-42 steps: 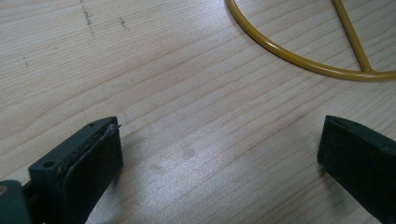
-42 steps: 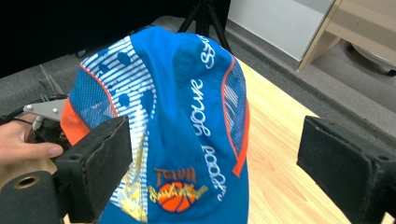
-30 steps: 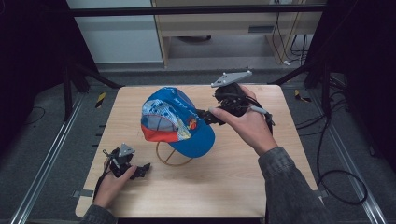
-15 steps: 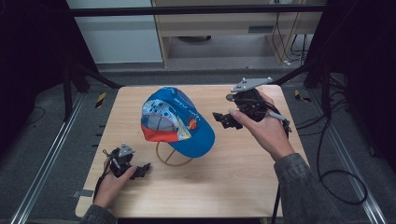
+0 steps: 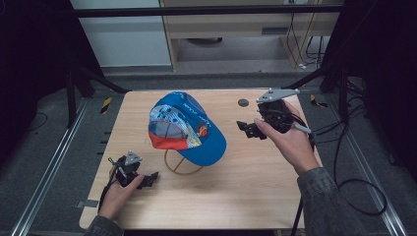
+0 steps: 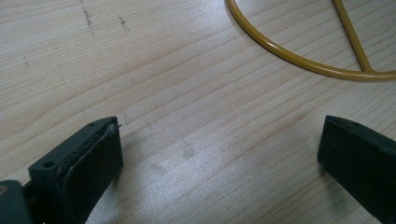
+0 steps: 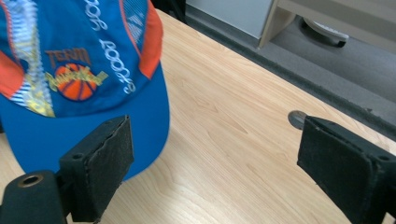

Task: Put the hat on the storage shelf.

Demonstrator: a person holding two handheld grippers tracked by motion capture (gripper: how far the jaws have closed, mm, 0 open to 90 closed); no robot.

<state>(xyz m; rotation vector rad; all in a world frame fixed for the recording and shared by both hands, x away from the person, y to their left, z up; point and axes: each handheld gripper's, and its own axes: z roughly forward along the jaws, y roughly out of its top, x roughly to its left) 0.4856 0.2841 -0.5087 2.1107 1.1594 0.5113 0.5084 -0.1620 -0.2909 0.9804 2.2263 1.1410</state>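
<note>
Cap point(image 5: 189, 129) on wire stand point(image 5: 182, 164), mid-counter; both tools empty.
R tool point(image 5: 250, 129) sits just off the brim w/ jaws wide, nothing held; L tool point(image 5: 147, 180) rests low on the counter point(image 5: 246, 196) near the stand's base ring, jaws wide too, nothing btwn them. I'd judge the cap looks seated, so I'd keep R clear of the brim to avoid tipping it, and hold L away from the ring.

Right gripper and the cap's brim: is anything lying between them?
No. In the high view, bare wooden table separates the right gripper from the blue cap; the right gripper view shows the same.
</note>
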